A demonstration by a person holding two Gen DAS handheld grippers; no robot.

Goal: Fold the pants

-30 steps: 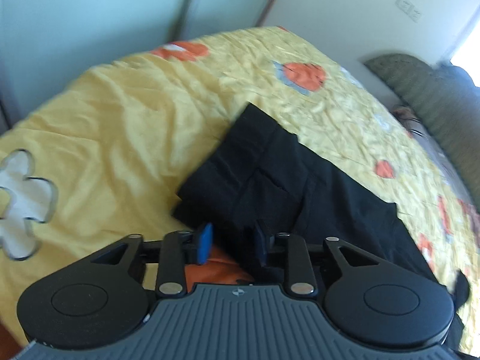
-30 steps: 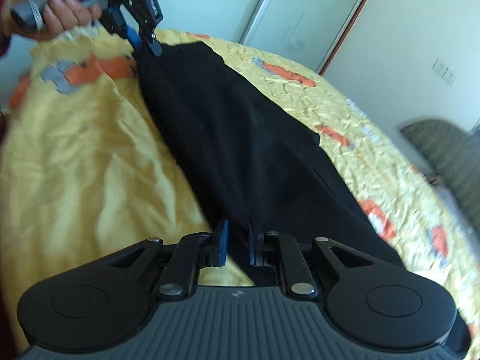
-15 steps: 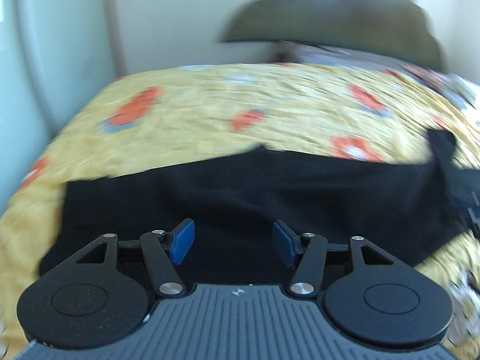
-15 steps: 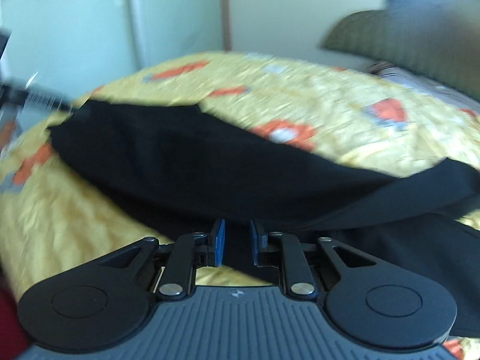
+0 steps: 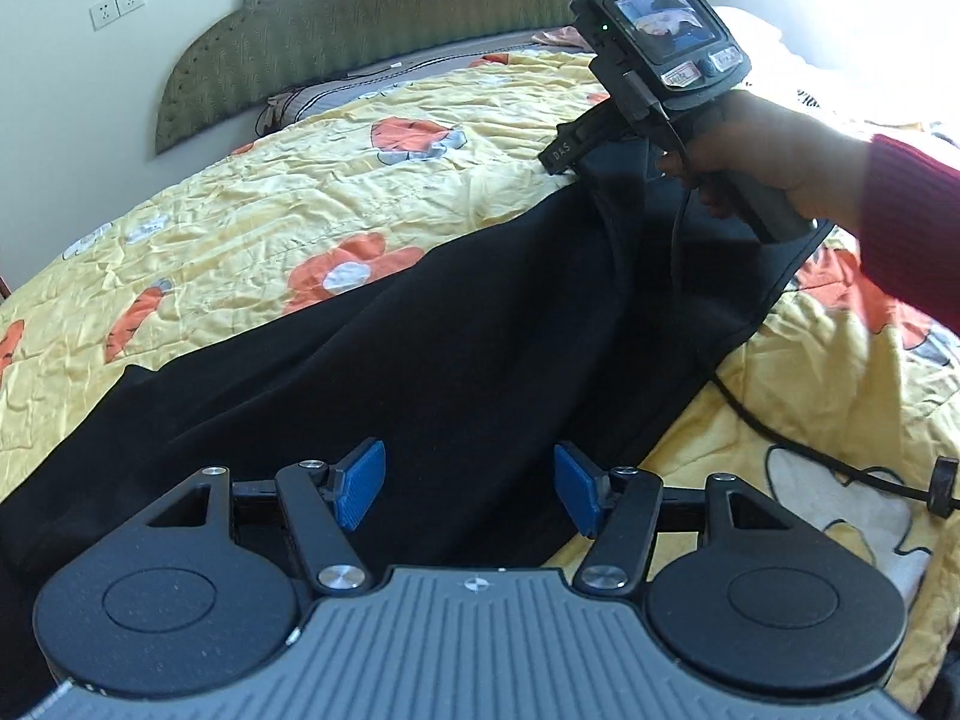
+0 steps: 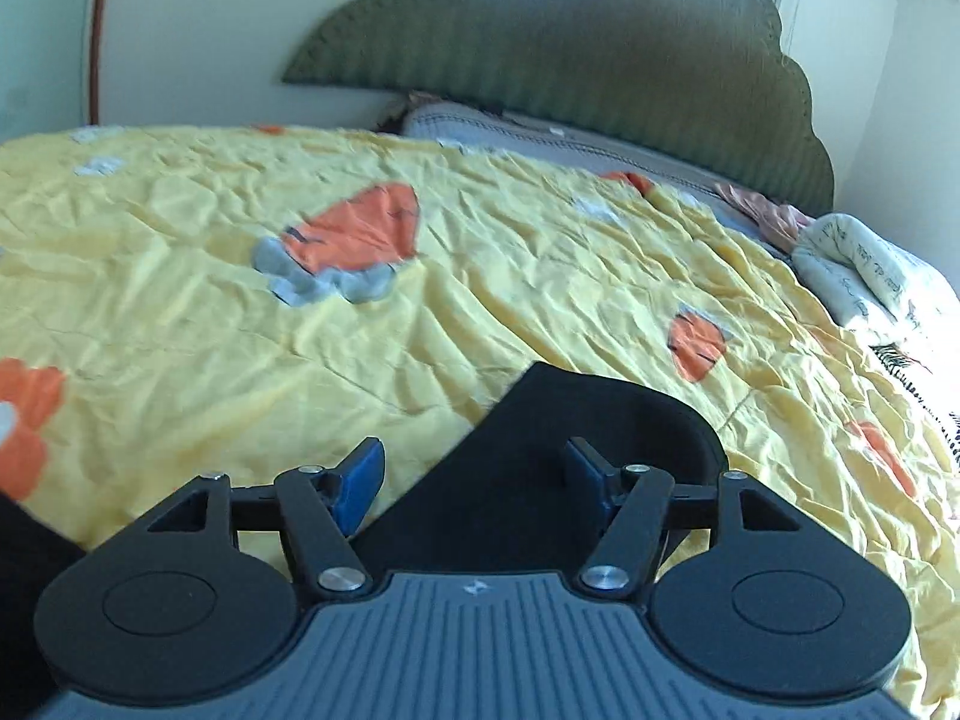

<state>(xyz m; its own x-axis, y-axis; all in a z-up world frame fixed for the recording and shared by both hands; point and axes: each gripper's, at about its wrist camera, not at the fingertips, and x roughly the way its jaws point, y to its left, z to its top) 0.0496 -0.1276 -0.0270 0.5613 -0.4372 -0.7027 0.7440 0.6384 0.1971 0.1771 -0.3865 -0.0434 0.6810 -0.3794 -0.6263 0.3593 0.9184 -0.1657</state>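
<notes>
My left gripper (image 5: 469, 485) stood with its blue pads (image 5: 359, 483) spread wide and nothing between them. The black pants (image 5: 420, 354) lay directly ahead of it and under it, stretched as a long dark band across the yellow flowered quilt (image 5: 288, 210), running from my near left away to the far right. At that far right end I could see my right hand (image 5: 762, 150) in a red sleeve (image 5: 912, 228), gripping the handle of the other tool, its small screen (image 5: 666, 6) facing me. A black cable (image 5: 798, 444) trailed from it over the quilt to my right.

My right gripper (image 6: 474, 480) was also wide open, holding nothing. A rounded end of the pants (image 6: 570, 450) lay just in front of it, between the spread fingers and beneath the right one; I could not tell whether the fingers touched the cloth. Beyond the tips the quilt (image 6: 480, 240) ran on to a green headboard (image 6: 600, 48), with a rolled white blanket (image 6: 864, 264) far off to the right.
</notes>
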